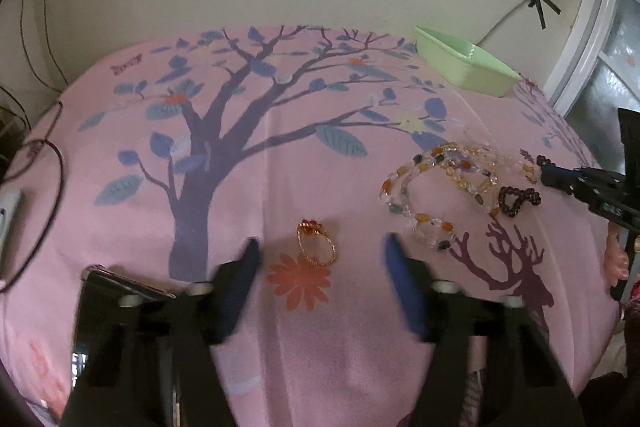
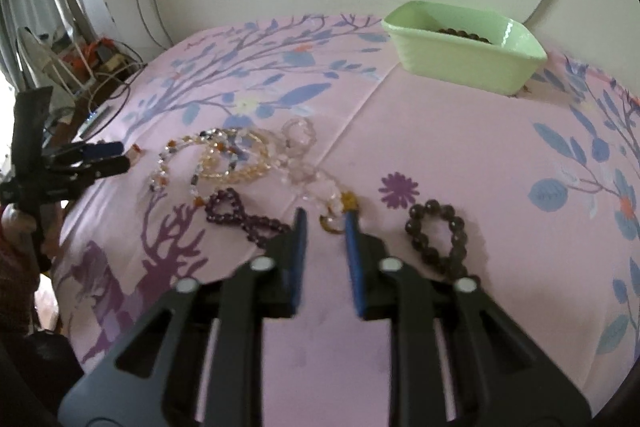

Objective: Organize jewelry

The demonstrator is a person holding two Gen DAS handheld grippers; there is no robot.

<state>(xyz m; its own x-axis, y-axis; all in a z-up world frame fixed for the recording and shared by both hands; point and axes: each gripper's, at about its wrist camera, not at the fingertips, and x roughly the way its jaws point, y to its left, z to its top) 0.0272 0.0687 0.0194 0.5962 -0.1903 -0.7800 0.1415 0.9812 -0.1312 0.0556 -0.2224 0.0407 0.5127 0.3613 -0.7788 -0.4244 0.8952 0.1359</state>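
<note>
My left gripper stands open over the pink cloth. A thin gold bracelet with red beads lies flat between its fingers, untouched. My right gripper has its jaws drawn narrow, shut on a gold moon charm at the end of a clear bead strand. A purple bead bracelet lies just left of it and a dark smoky bead bracelet just right. Mixed coloured bead strands are heaped behind. The green tray at the back holds dark beads.
A dark phone lies by my left gripper's left finger. A black cable loops over the cloth's left edge. A wall runs behind the table. Wires and clutter sit off the cloth's far side in the right wrist view.
</note>
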